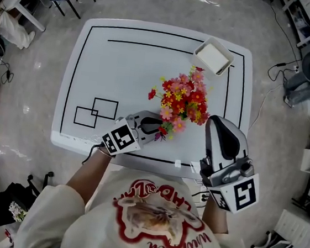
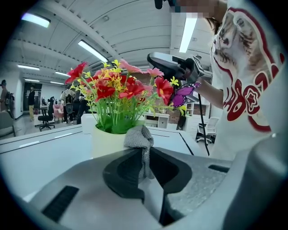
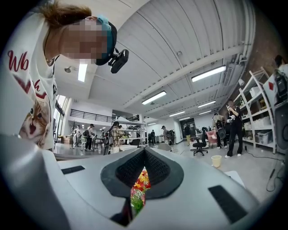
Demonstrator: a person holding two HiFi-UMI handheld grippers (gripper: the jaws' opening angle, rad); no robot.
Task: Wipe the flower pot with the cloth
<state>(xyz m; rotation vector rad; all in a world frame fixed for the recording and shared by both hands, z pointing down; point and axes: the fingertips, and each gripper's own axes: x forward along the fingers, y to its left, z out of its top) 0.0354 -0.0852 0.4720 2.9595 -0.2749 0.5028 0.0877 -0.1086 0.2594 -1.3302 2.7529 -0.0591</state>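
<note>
The left gripper (image 2: 145,155) has its jaws clamped on a bunched grey cloth (image 2: 139,136); the cloth pokes out past the fingertips, right at the near wall of the cream flower pot (image 2: 106,143), though whether it touches cannot be told; red and yellow flowers (image 2: 118,92) rise from the pot; further right, the right gripper (image 1: 220,124) hangs beside the blooms, jaws together on nothing.
</note>
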